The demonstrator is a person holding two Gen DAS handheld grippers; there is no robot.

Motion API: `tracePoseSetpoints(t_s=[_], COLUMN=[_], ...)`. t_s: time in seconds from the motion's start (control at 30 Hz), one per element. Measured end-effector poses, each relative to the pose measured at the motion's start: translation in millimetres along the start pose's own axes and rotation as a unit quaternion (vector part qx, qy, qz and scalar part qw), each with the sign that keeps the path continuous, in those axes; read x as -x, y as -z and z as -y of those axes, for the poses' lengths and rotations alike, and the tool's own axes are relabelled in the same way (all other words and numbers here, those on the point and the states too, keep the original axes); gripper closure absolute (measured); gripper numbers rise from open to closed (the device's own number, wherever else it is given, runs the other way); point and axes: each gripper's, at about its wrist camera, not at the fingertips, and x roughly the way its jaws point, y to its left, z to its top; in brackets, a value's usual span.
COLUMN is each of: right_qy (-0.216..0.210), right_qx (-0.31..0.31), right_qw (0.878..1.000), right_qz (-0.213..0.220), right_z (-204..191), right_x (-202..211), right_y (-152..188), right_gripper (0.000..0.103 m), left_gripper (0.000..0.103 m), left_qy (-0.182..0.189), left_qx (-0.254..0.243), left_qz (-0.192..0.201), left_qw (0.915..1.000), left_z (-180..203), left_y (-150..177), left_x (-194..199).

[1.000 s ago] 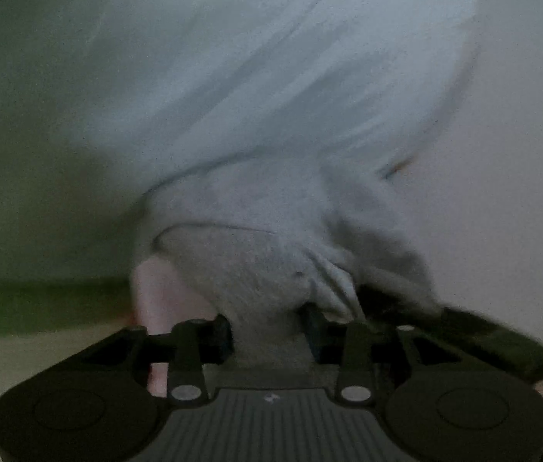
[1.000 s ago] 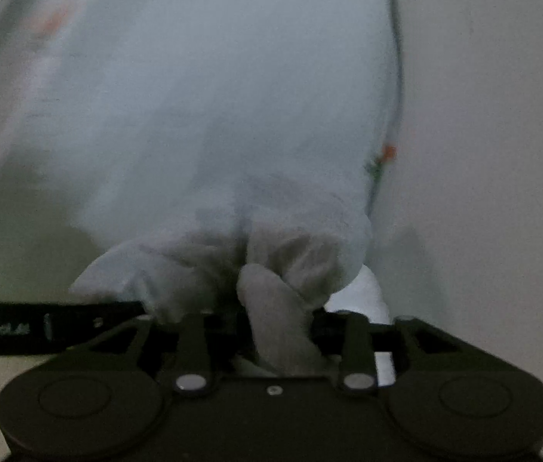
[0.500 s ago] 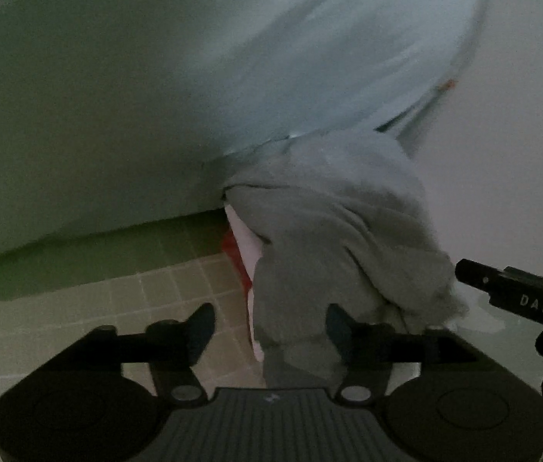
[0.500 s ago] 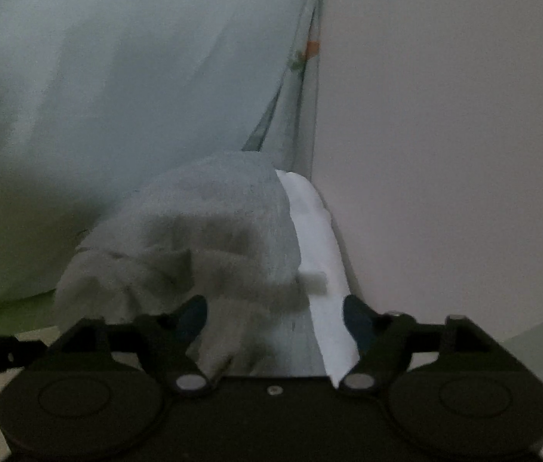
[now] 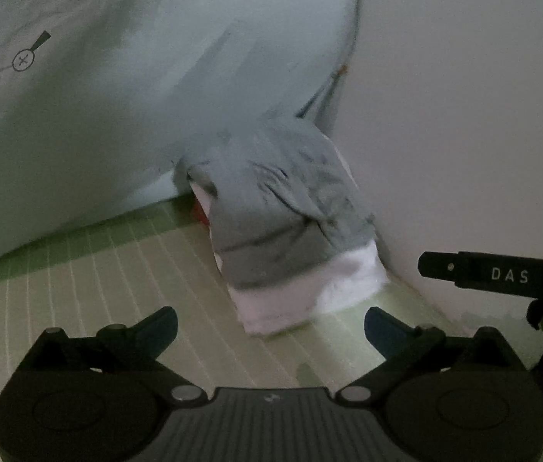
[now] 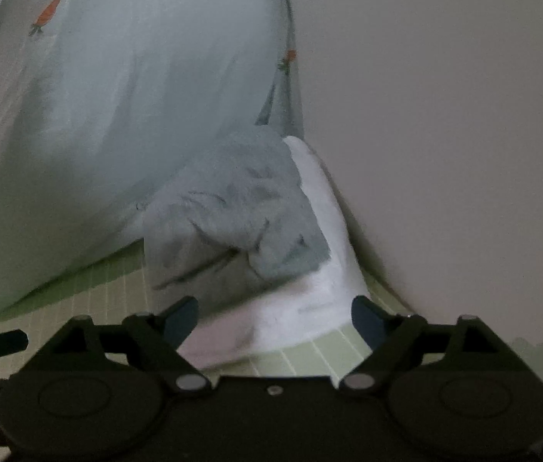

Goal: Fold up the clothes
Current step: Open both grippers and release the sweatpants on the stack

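Note:
A folded grey garment (image 5: 283,208) lies on top of a folded white one (image 5: 309,292), stacked in the corner where a pale duvet meets the wall. The same grey garment (image 6: 240,211) and white garment (image 6: 309,300) show in the right wrist view. My left gripper (image 5: 269,327) is drawn back from the stack, jaws still opening, nothing between them. My right gripper (image 6: 275,317) sits closer, jaws opening as well; the white garment's near edge lies between its fingers without the pads touching it. Something red (image 5: 200,213) peeks out under the stack.
A big pale blue-white duvet (image 5: 117,88) with carrot prints (image 6: 46,13) fills the left. A bare light wall (image 5: 463,115) rises at the right. The stack rests on a green gridded sheet (image 5: 98,288). Part of the right gripper's frame (image 5: 502,273) juts in at right.
Both grippers let go of the grey garment, opened wide and pulled back from it. The garment now rests on the white one in the corner.

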Motion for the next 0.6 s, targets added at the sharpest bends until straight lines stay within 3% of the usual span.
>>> tracePoseSetpoints(t_s=[0.23,0.6], right_qy=[0.011,0.014], right_qx=[-0.003,-0.009], right_qw=[1.0,1.0], right_qz=[-0.022,-0.022], right_z=[1,0], right_x=[32,46], right_y=[40,58], right_gripper=[0.016,0.016], left_gripper=[0.001,0.001], left_qy=[-0.016,-0.02], left_qx=[-0.037,-0.038], left_qz=[-0.012,0.001], left_qw=[0.9991,0.9991], left_z=[14,14], left_y=[24,28], left_x=[21,39])
